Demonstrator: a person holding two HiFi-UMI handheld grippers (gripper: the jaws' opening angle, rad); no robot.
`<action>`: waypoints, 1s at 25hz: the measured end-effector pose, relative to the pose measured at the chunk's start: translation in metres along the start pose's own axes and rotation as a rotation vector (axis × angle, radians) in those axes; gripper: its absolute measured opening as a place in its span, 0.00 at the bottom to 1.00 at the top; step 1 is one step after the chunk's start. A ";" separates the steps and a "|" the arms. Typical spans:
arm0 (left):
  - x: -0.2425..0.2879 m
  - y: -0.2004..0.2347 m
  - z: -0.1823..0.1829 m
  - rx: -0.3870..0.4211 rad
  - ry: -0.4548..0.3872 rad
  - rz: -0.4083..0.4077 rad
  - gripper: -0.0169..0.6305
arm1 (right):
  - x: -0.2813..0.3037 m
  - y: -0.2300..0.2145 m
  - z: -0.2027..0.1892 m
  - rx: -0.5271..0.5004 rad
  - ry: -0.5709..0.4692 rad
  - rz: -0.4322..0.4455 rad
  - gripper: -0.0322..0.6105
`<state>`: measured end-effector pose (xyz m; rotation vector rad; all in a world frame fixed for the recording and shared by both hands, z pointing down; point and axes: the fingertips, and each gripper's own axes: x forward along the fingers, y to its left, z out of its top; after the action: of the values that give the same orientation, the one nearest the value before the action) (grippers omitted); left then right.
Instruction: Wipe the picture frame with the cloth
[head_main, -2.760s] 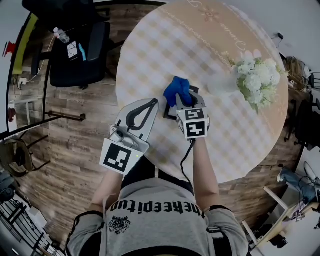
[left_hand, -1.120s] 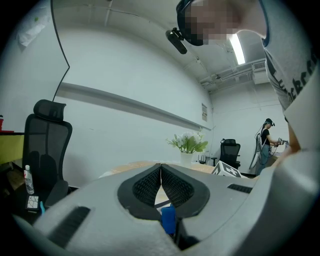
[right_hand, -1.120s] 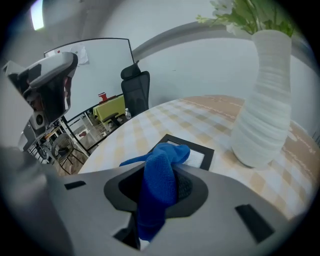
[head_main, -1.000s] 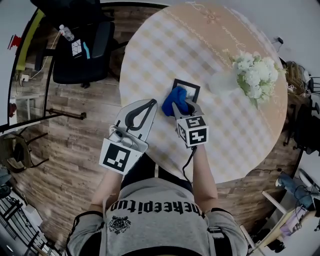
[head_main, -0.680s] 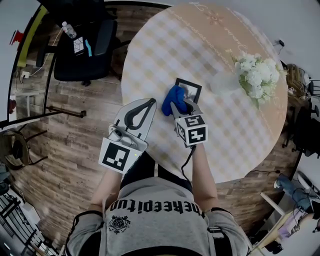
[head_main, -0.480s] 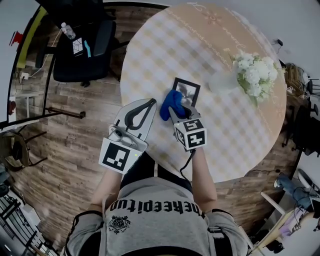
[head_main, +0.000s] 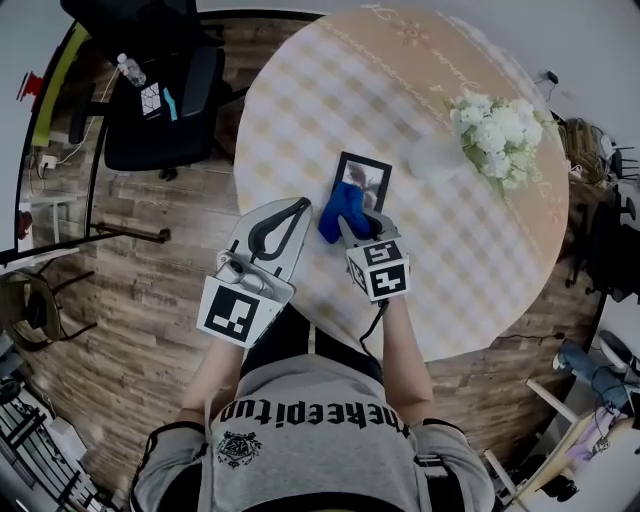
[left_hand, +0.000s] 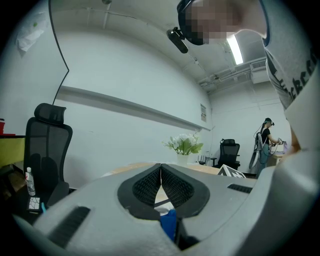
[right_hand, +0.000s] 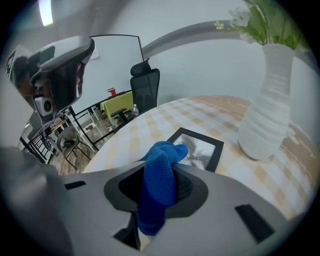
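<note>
A black picture frame (head_main: 367, 174) (right_hand: 202, 150) with a grey photo lies flat on the round checked table (head_main: 300, 90). My right gripper (head_main: 347, 222) (right_hand: 161, 175) is shut on a blue cloth (head_main: 339, 209) (right_hand: 159, 186), whose bunched end rests over the frame's near edge. My left gripper (head_main: 300, 205) (left_hand: 161, 167) is shut with nothing in it. It hovers at the table's near-left edge, just left of the cloth.
A white vase (head_main: 432, 157) (right_hand: 267, 110) of white flowers (head_main: 495, 123) stands just right of the frame. A black office chair (head_main: 160, 110) stands on the wooden floor left of the table. Another person (left_hand: 263, 142) stands far off across the room.
My right gripper has drawn the blue cloth down from the frame's middle toward its near edge, so more of the photo shows. The left gripper has stayed put.
</note>
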<state>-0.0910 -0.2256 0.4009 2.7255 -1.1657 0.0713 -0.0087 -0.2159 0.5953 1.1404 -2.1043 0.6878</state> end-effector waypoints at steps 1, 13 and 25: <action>0.000 -0.002 0.001 0.002 -0.001 -0.001 0.05 | -0.003 -0.004 -0.002 -0.002 0.002 -0.012 0.19; 0.004 -0.022 0.007 0.013 -0.013 -0.040 0.05 | -0.043 -0.044 -0.024 0.032 0.016 -0.130 0.19; 0.003 -0.034 0.013 0.027 -0.022 -0.065 0.05 | -0.051 -0.046 -0.027 0.054 -0.040 -0.160 0.19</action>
<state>-0.0649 -0.2075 0.3841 2.7920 -1.0882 0.0494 0.0602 -0.1925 0.5821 1.3452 -2.0113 0.6548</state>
